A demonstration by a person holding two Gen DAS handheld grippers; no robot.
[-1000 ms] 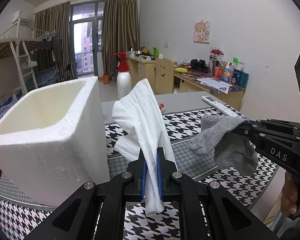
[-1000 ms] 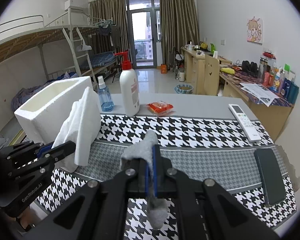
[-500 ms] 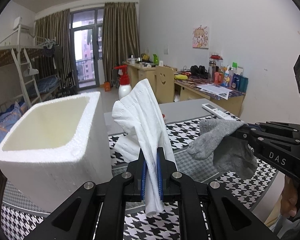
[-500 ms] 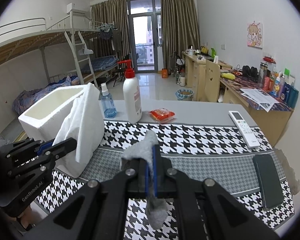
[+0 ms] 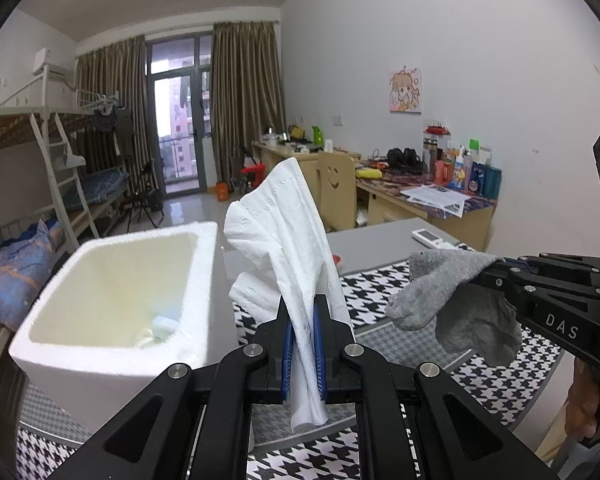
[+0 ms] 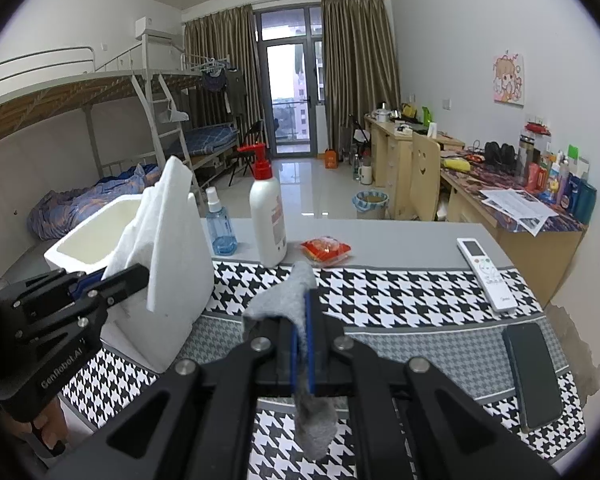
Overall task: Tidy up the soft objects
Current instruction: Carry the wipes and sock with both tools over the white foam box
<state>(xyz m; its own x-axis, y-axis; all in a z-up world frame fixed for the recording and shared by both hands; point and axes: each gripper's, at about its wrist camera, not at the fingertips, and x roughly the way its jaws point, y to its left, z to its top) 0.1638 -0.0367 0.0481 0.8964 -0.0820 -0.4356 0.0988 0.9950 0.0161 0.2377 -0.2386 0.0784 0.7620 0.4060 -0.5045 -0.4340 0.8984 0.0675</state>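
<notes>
My left gripper is shut on a white cloth, which stands up above the pads and hangs below them. It is held in the air just right of a white foam box with a few small items at its bottom. My right gripper is shut on a grey sock, whose toe droops beneath the fingers. In the left wrist view the grey sock hangs at the right from the right gripper. In the right wrist view the left gripper holds the white cloth in front of the foam box.
A houndstooth mat covers the grey table. On the table stand a white pump bottle, a blue spray bottle and a red snack packet. A white remote and a dark phone lie at the right.
My left gripper has risen with the white cloth, so the foam box now sits lower and shows its inside. The right gripper with the sock has hardly moved.
</notes>
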